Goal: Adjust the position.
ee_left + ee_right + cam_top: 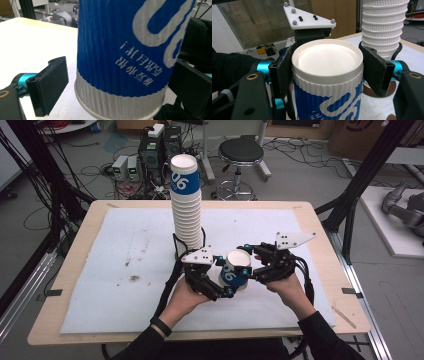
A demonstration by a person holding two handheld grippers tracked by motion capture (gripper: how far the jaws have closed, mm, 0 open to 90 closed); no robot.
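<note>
Right gripper view: the right claw (327, 75) has its two black jaws pressed against opposite sides of a single blue-and-white ribbed paper cup (327, 82), near its closed white bottom. That flat bottom faces the camera, so the cup is upside down or tilted with its base uppermost; what it may hold cannot be seen. In the left gripper view the left claw (117, 82) stands spread around the same cup (122, 57), its left jaw apart from the ribbed wall with a gap showing; whether the right jaw touches cannot be told. The printing on the cup reads inverted there, with the white rim band lowest.

In the high view the left claw (220, 280) and right claw (257, 265) meet at the cup (235, 270), held just above the white sheet (125, 270) on the pale wooden surface (75, 255), its long axis leaning, base up and toward the right claw. Just behind the left claw rises a tall stack of nested ribbed white paper cups (187, 210), upright and base up, the topmost blue-printed
</note>
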